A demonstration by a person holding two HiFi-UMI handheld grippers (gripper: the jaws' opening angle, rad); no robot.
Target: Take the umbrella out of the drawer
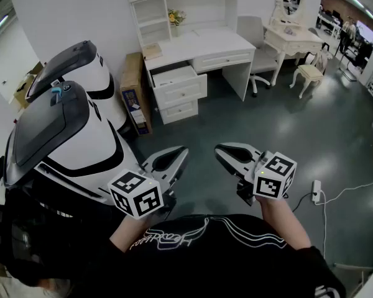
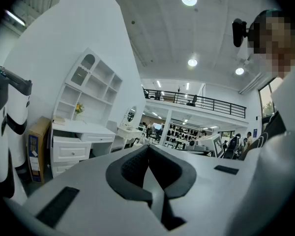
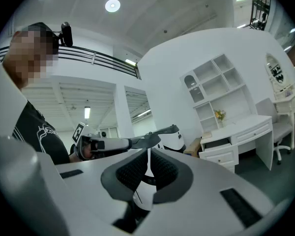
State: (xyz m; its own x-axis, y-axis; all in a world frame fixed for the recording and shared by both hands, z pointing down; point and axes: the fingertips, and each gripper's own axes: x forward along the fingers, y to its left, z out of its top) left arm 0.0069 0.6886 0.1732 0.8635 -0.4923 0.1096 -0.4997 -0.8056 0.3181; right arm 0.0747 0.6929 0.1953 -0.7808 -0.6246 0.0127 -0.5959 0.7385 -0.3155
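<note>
Umbrella itself I can't pick out from where I stand: the pulled-out top drawer [image 1: 176, 77] at the left end of the white desk [image 1: 202, 42] is too far off and too small to see into. The desk stands at the far edge of the grey floor [image 1: 236, 120], against the wall, with a bunch of yellow flowers [image 1: 176, 17] on its shelf and a cardboard box [image 1: 133, 90] just beside its left end. A white office chair [image 1: 257, 37] sits at the desk's right end, and a dressing table [image 1: 291, 37] with an oval mirror stands further right. The person holds both tools out level in front of the chest, well short of the desk. The left gripper [image 1: 182, 150] has its jaws pressed together with nothing between them, and the right gripper [image 1: 219, 148] is likewise clamped on nothing, its tips near the left one's but apart from them. A big white-and-black machine [image 1: 68, 135] fills the floor's left edge, and a power strip [image 1: 316, 191] lies by the right edge.
</note>
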